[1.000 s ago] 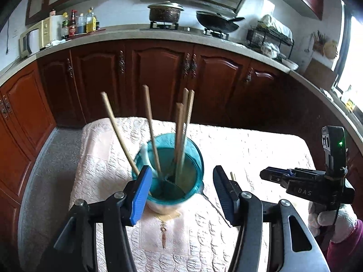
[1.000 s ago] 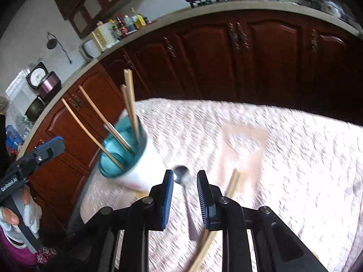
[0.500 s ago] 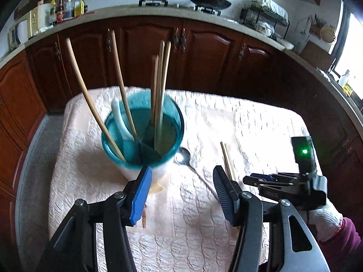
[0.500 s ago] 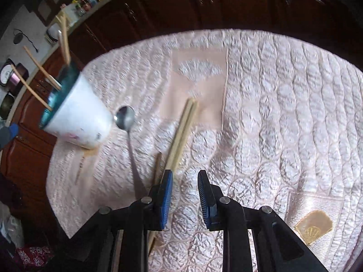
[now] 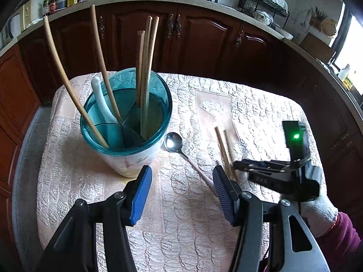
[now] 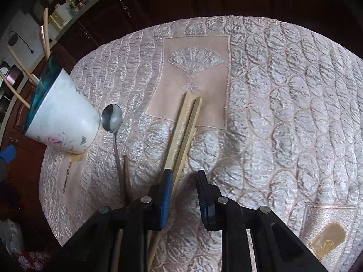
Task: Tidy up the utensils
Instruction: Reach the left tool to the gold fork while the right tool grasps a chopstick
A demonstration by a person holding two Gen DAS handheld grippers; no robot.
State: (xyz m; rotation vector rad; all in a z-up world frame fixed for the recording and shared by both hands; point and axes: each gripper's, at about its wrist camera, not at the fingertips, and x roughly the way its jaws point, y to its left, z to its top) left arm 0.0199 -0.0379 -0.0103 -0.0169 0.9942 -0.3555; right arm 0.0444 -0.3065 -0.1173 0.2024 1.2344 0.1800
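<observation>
A white utensil holder with a teal insert (image 5: 127, 122) stands on the quilted table and holds several wooden chopsticks (image 5: 146, 74) and a white spoon (image 5: 102, 104). It also shows in the right wrist view (image 6: 61, 122). A metal spoon (image 5: 173, 144) (image 6: 111, 117) lies just right of it. A pair of pale chopsticks (image 6: 185, 131) (image 5: 223, 149) lies further right, and a darker stick (image 6: 126, 176) lies beside the spoon handle. My left gripper (image 5: 180, 192) is open and empty in front of the holder. My right gripper (image 6: 182, 195) is open, low over the near end of the pale chopsticks.
The table wears a pink quilted cloth (image 6: 283, 104) whose edges drop off on all sides. Dark wood cabinets (image 5: 199, 38) ring the table, with a counter, stove pots and bottles behind.
The right gripper has come down and forward over the pale chopsticks, jaws a little wider. The left gripper has risen and tilted down onto the holder.
</observation>
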